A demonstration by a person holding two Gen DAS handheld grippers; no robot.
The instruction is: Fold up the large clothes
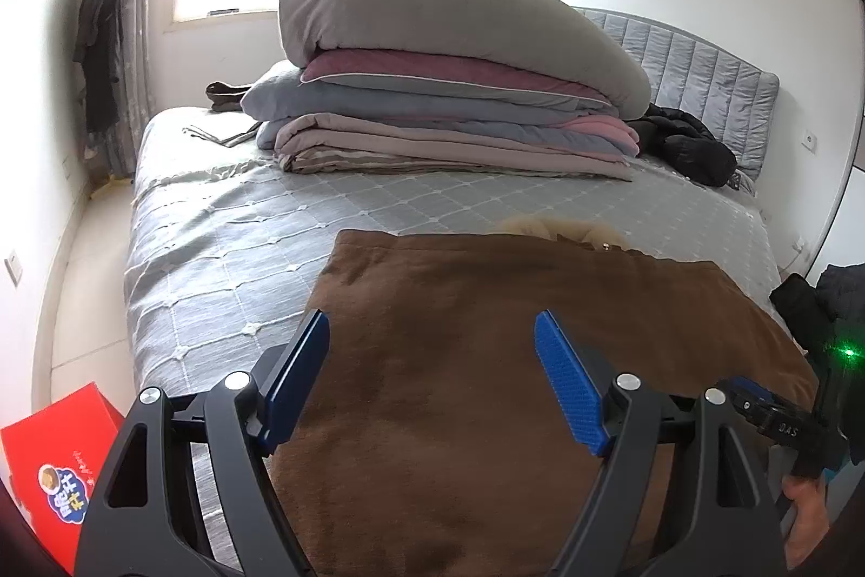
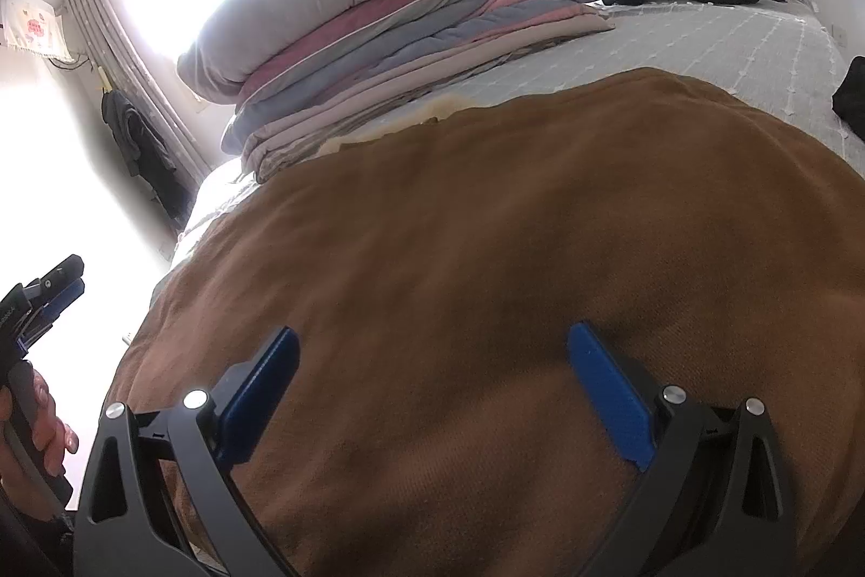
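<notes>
Brown fleecy garment (image 1: 486, 360) lying flat and smooth on the near part of the grey quilted bed (image 1: 227, 241), cream lining peeking at its far edge, left gripper (image 1: 432, 350) and right gripper (image 2: 432, 360) hovering over it with jaws gaping and empty, red box (image 1: 59, 458) on the floor bearing Chinese characters too small to read

Bed (image 1: 227, 231) under brown garment (image 1: 486, 360), stacked quilts (image 1: 443, 90).

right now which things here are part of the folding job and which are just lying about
Part of the job:
- brown garment spread flat on the bed
- left gripper, open above it
- right gripper, open above it

Just lying about:
- stack of folded quilts
- black jacket by the headboard
- red box on the floor
- dark clothes hanging by the curtain
</notes>
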